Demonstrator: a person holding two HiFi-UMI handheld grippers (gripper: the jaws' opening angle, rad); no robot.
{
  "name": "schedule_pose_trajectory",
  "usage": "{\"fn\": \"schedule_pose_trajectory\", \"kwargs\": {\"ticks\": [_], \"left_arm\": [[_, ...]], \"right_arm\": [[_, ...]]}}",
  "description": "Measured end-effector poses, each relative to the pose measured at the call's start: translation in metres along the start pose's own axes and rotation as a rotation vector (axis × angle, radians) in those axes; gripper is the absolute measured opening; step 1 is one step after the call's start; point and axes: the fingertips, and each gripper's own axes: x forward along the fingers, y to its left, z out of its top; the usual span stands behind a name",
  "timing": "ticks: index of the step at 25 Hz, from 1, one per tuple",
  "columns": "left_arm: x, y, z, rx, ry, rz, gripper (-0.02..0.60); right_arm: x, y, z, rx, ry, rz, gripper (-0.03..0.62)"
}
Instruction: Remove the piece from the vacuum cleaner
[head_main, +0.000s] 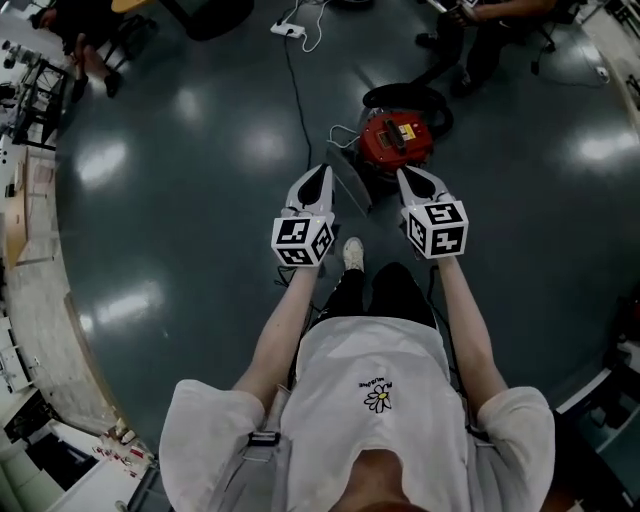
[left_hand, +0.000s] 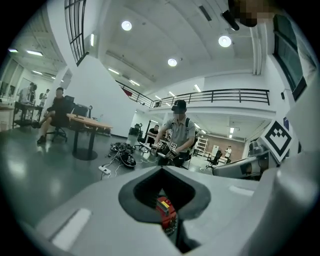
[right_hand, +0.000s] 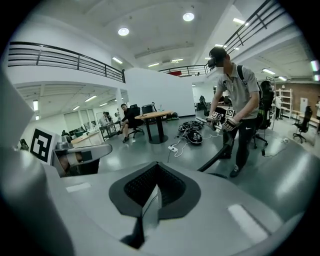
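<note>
The red vacuum cleaner (head_main: 397, 137) stands on the dark floor just ahead of me, with a black hose (head_main: 432, 100) curled round its back. A grey tube (head_main: 352, 182) slants down from its left side. My left gripper (head_main: 318, 172) is shut and hangs left of the vacuum, apart from it. My right gripper (head_main: 408, 175) is shut too, with its tip close to the vacuum's near edge. In the left gripper view the red vacuum (left_hand: 164, 210) shows through the notch between the shut jaws. Nothing is held in either gripper.
A white power strip (head_main: 288, 29) and its cable lie on the floor beyond the vacuum. Another person (right_hand: 235, 100) with grippers stands nearby over a black hose (right_hand: 218, 153). A seated person is at a round table (right_hand: 152, 117). My shoe (head_main: 352, 252) is below the grippers.
</note>
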Motion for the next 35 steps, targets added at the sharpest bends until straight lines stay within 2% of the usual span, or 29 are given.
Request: {"fn": "schedule_pose_trajectory", "kwargs": {"ticks": [4, 9, 13, 17, 19, 21, 22, 24, 26, 28, 30, 33, 35], "left_arm": [[0.042, 0.025, -0.018, -0.022, 0.058, 0.009, 0.0], [0.085, 0.054, -0.072, -0.047, 0.121, 0.037, 0.0], [0.118, 0.077, -0.14, -0.134, 0.198, 0.088, 0.0], [0.163, 0.114, -0.199, -0.131, 0.245, 0.098, 0.0], [0.182, 0.129, -0.233, -0.166, 0.266, 0.119, 0.003], [0.19, 0.14, -0.275, -0.246, 0.318, 0.154, 0.12], [0.193, 0.147, -0.295, -0.292, 0.348, 0.169, 0.159], [0.198, 0.157, -0.329, -0.357, 0.412, 0.193, 0.164], [0.205, 0.162, -0.356, -0.38, 0.484, 0.204, 0.17], [0.21, 0.167, -0.372, -0.387, 0.541, 0.212, 0.177], [0.215, 0.171, -0.378, -0.413, 0.561, 0.224, 0.193], [0.223, 0.173, -0.38, -0.467, 0.565, 0.241, 0.259], [0.225, 0.178, -0.379, -0.484, 0.567, 0.278, 0.273]], "right_arm": [[0.039, -0.028, -0.011, 0.017, 0.062, -0.023, 0.024], [0.096, -0.056, -0.038, -0.015, 0.142, -0.025, 0.023], [0.151, -0.079, -0.08, -0.072, 0.234, -0.008, 0.025], [0.235, -0.097, -0.127, -0.095, 0.314, 0.04, 0.024], [0.262, -0.106, -0.155, -0.062, 0.39, 0.067, 0.023], [0.278, -0.113, -0.185, -0.041, 0.466, 0.083, 0.023], [0.286, -0.116, -0.198, -0.05, 0.494, 0.083, 0.023], [0.307, -0.124, -0.218, -0.091, 0.537, 0.079, 0.023], [0.328, -0.132, -0.231, -0.141, 0.572, 0.078, 0.023], [0.346, -0.136, -0.237, -0.193, 0.607, 0.075, 0.023], [0.357, -0.143, -0.238, -0.245, 0.662, 0.05, 0.023], [0.358, -0.145, -0.247, -0.199, 0.771, 0.039, 0.025], [0.357, -0.14, -0.25, -0.156, 0.816, 0.041, 0.025]]}}
